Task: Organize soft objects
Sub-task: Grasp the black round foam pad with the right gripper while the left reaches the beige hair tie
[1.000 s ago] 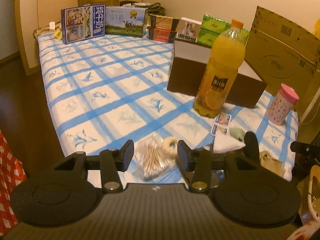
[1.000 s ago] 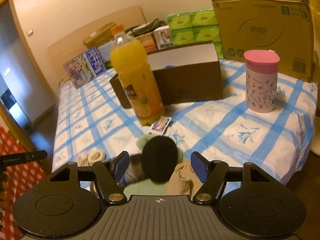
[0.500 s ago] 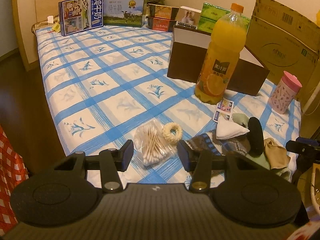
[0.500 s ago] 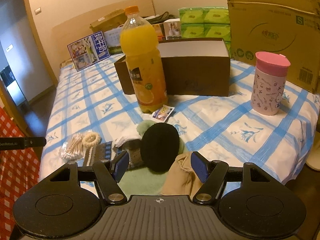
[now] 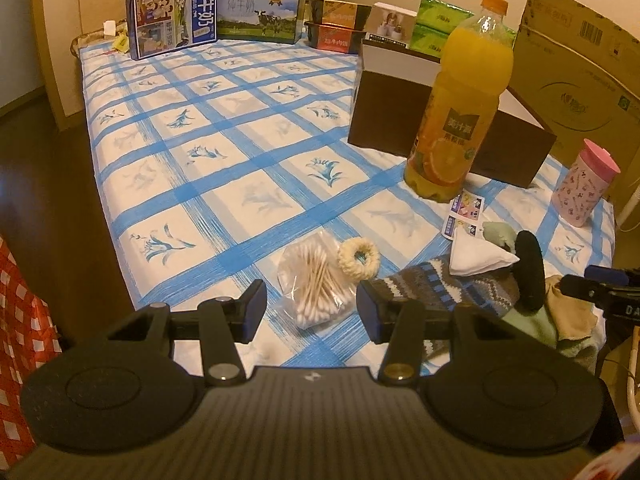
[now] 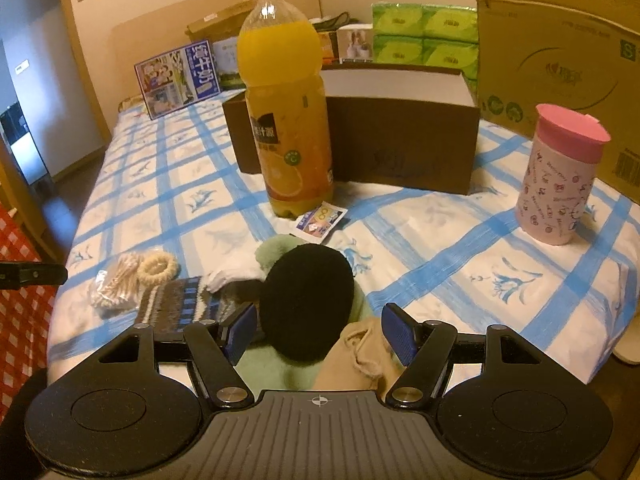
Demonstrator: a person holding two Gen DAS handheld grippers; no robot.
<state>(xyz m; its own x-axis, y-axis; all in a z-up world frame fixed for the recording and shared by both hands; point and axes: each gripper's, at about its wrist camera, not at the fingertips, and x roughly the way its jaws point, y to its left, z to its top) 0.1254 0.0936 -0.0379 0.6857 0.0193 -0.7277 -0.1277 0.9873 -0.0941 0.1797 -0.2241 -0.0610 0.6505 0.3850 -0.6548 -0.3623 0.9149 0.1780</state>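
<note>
Soft things lie in a heap at the near edge of the blue-checked bed. A black round pad [image 6: 308,300] stands on edge on a green cloth [image 6: 272,368], beside a tan cloth [image 6: 360,360], a striped knit sock [image 6: 180,304] and a folded white cloth [image 5: 476,258]. My right gripper [image 6: 318,334] is open, its jaws either side of the black pad, touching nothing. My left gripper [image 5: 310,310] is open above a bag of cotton swabs [image 5: 318,280] and a cream scrunchie [image 5: 359,258].
An orange juice bottle [image 6: 286,112] stands mid-bed with small sachets [image 6: 322,218] at its foot. Behind it is an open brown box [image 6: 404,144]. A pink cup [image 6: 558,184] stands right. Cartons and green tissue packs [image 6: 424,40] line the far side.
Both grippers have pulled back and risen, so more of the bed and the soft heap shows. Both stay open. Nothing on the bed has moved.
</note>
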